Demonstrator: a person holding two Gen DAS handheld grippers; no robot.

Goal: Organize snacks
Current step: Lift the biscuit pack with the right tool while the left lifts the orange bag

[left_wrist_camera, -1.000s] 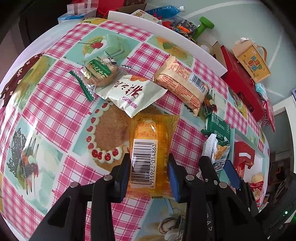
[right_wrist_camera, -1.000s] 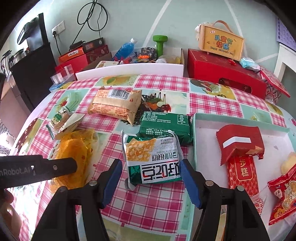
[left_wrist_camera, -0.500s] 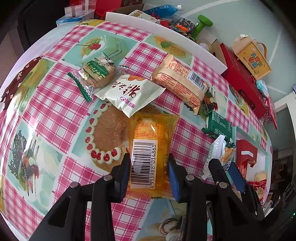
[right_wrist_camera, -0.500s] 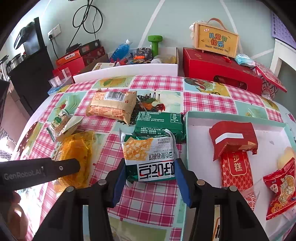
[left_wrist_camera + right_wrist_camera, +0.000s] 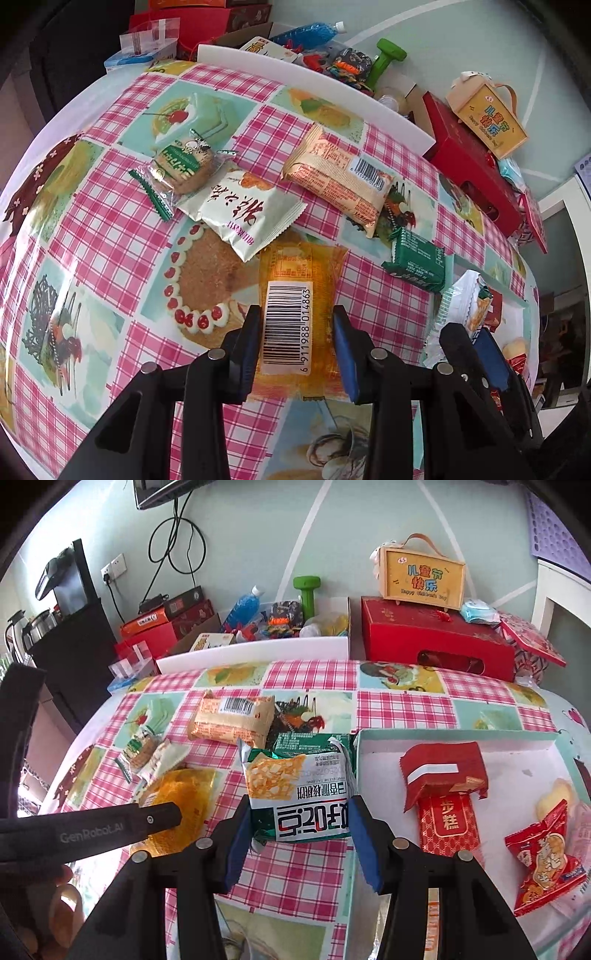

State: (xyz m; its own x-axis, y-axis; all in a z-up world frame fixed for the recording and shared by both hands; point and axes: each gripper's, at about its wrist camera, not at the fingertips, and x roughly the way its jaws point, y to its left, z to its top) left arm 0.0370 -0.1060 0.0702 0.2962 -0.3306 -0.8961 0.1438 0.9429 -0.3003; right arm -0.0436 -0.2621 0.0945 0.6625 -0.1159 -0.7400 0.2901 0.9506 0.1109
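The right gripper (image 5: 299, 834) clamps the green-and-white packet (image 5: 299, 797), already clear of the cloth; carry it level over the tray (image 5: 458, 736) rim beside it, toward the bare near corner. The left gripper (image 5: 297, 347) pinches the orange packet (image 5: 295, 314) on the table (image 5: 92, 236).

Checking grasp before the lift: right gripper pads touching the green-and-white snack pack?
Touching. Right wrist view: both blue pads of the right gripper press the green-and-white snack pack's side edges, no gap.
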